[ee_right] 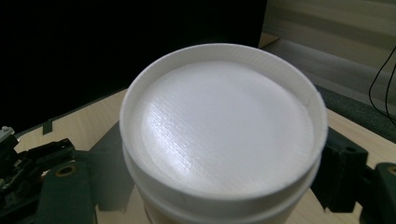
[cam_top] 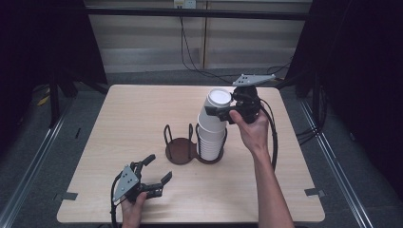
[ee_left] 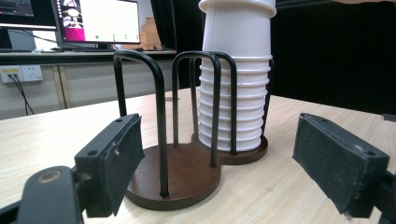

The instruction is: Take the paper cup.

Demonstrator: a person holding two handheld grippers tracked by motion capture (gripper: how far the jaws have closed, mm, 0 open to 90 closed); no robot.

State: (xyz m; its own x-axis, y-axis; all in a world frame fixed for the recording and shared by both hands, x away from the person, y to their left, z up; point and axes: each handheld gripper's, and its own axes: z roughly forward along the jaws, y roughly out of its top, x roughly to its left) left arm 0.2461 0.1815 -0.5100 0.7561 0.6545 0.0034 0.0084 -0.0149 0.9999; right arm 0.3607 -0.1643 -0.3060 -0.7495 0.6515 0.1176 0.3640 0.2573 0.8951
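Observation:
A stack of upside-down white paper cups (cam_top: pixel 210 140) stands in the right ring of a brown two-ring holder with black wire hoops (cam_top: pixel 180 151). The top cup (cam_top: pixel 216 107) leans left above the stack, and my right gripper (cam_top: pixel 217 113) is shut on its sides. In the right gripper view the cup's base (ee_right: pixel 224 126) faces the camera between the jaws. My left gripper (cam_top: pixel 159 168) rests open near the table's front left, with nothing in it. Its pads (ee_left: pixel 121 158) frame the holder (ee_left: pixel 177 175) and the stack (ee_left: pixel 233 107) in the left gripper view.
The wooden table (cam_top: pixel 133 118) has bare room around the holder. The holder's left ring (cam_top: pixel 178 149) holds no cups. Grey tape marks (cam_top: pixel 314 192) sit at the front corners. A lit monitor (ee_left: pixel 100 21) and wall sockets (ee_left: pixel 21 73) lie beyond the table.

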